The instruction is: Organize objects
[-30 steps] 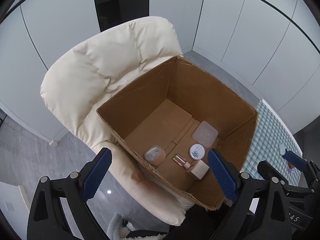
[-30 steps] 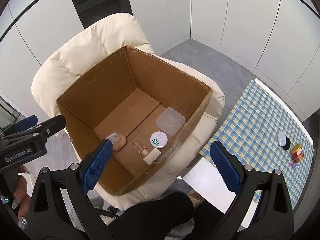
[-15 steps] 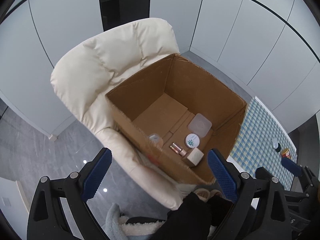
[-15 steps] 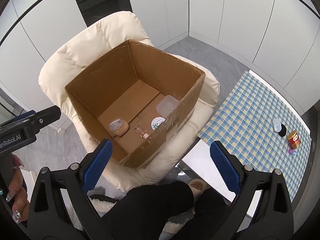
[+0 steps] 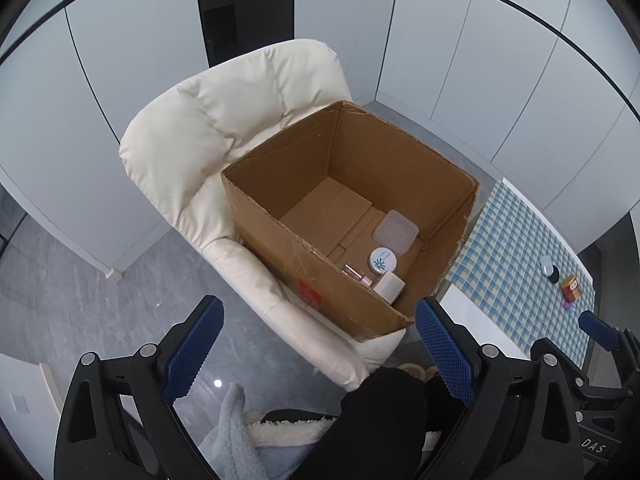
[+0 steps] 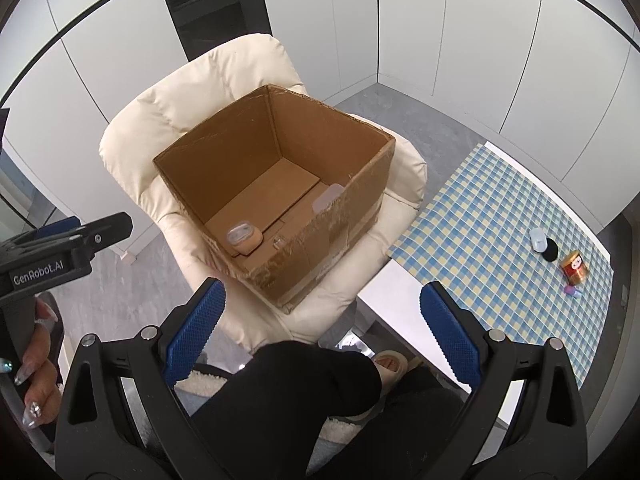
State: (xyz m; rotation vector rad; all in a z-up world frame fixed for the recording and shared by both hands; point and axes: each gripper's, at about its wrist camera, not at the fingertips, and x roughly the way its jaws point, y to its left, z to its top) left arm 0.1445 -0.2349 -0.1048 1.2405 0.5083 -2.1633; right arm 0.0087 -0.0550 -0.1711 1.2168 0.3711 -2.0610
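An open cardboard box (image 5: pixel 280 240) (image 6: pixel 344 216) sits on a cream armchair (image 5: pixel 192 148) (image 6: pixel 160 120). Inside lie a clear square lid (image 5: pixel 395 233), a round white compact (image 5: pixel 383 260), a small pink bottle (image 5: pixel 356 273), a beige cube box (image 5: pixel 389 286) and a peach case with clear lid (image 6: pixel 244 239). On the checked tablecloth (image 6: pixel 480 216) stand a small red jar (image 6: pixel 574 268) (image 5: pixel 570 286), a white and black object (image 6: pixel 542 242) and a tiny purple item (image 6: pixel 571 290). My left gripper (image 5: pixel 316 348) and right gripper (image 6: pixel 320 328) are both open and empty, held back from the box.
White cabinet walls surround the corner. Grey floor lies left of the chair. The person's dark-clad legs (image 6: pixel 320 392) and a slipper (image 6: pixel 390 364) are below the grippers. The table edge (image 6: pixel 400 292) is white.
Both grippers have pulled back and up from the box, so it looks smaller and farther. The jaws stayed open. The box contents have not moved.
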